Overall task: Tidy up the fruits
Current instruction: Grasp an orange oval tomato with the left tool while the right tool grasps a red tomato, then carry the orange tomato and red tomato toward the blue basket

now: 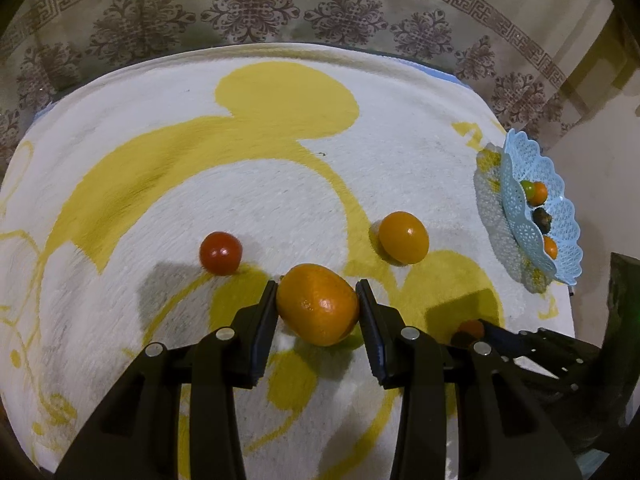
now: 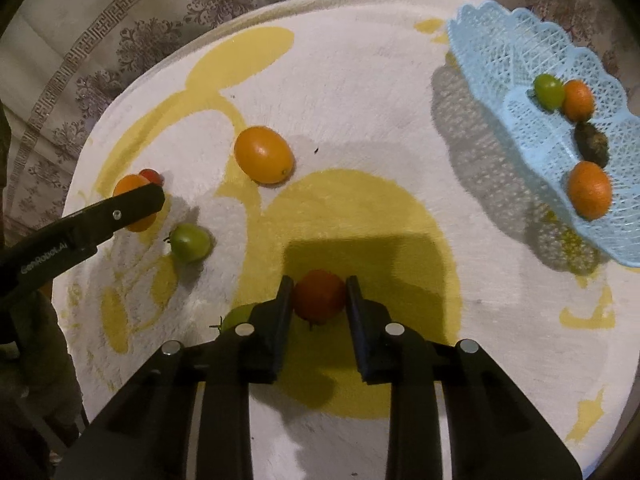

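Observation:
My left gripper (image 1: 317,290) is shut on a large orange (image 1: 318,304), both pads against its sides, just above the white and yellow towel (image 1: 160,208). A red tomato (image 1: 221,253) lies to its left and a yellow-orange fruit (image 1: 404,237) to its right. My right gripper (image 2: 319,285) is shut on a red tomato (image 2: 320,296) over the towel's yellow patch. In the right wrist view the left gripper (image 2: 136,204) shows at the left with the orange (image 2: 130,192). A green tomato (image 2: 190,242) and the yellow-orange fruit (image 2: 263,155) lie between the grippers.
A light blue lace-pattern basket (image 2: 520,60) stands at the towel's right side, holding two oranges (image 2: 590,190), a green tomato (image 2: 549,90) and a dark fruit (image 2: 592,144). It also shows in the left wrist view (image 1: 520,184). A patterned curtain (image 1: 256,8) hangs behind the table.

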Motion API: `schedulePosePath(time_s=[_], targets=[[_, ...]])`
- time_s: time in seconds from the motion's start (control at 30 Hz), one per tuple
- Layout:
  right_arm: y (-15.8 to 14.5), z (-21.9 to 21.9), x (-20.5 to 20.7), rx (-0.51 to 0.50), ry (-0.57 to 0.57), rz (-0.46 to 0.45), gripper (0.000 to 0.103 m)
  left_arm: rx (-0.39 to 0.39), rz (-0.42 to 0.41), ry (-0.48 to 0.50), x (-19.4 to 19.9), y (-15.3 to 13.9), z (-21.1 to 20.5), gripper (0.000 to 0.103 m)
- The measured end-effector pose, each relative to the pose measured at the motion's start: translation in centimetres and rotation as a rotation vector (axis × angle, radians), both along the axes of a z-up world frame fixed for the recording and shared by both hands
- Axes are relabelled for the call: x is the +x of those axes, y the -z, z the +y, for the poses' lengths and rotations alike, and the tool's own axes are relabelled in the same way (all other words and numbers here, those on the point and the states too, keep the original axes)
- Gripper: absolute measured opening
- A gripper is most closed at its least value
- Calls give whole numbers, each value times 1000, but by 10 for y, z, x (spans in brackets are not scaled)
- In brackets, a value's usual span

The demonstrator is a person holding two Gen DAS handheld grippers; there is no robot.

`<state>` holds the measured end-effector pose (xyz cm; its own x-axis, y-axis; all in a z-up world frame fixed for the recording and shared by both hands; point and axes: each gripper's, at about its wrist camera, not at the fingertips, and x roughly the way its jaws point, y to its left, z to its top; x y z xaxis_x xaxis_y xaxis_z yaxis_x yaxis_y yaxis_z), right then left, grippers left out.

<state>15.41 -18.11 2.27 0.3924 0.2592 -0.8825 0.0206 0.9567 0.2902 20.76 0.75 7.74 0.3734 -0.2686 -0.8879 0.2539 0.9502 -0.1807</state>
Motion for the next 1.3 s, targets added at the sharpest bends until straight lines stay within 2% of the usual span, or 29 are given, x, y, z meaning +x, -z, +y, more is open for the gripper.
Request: schedulePosePath(time_s=[0.3, 0.43, 0.53, 0.83, 1.3], targets=[[-20, -19, -17, 18, -11, -48, 27, 15, -27, -52, -21, -16, -1, 40], [-27, -25, -26, 16, -32, -66, 27, 64, -46, -76, -36, -24, -10, 40], [-31, -33, -34, 20, -43, -74, 27, 70, -58, -89, -46, -32, -16, 40], [-52, -70, -51, 47, -56, -126, 27, 101, -113, -109, -74, -61, -50, 40], [-79, -123, -75, 90, -52, -194, 27, 110, -177, -98, -101, -88, -106, 40]])
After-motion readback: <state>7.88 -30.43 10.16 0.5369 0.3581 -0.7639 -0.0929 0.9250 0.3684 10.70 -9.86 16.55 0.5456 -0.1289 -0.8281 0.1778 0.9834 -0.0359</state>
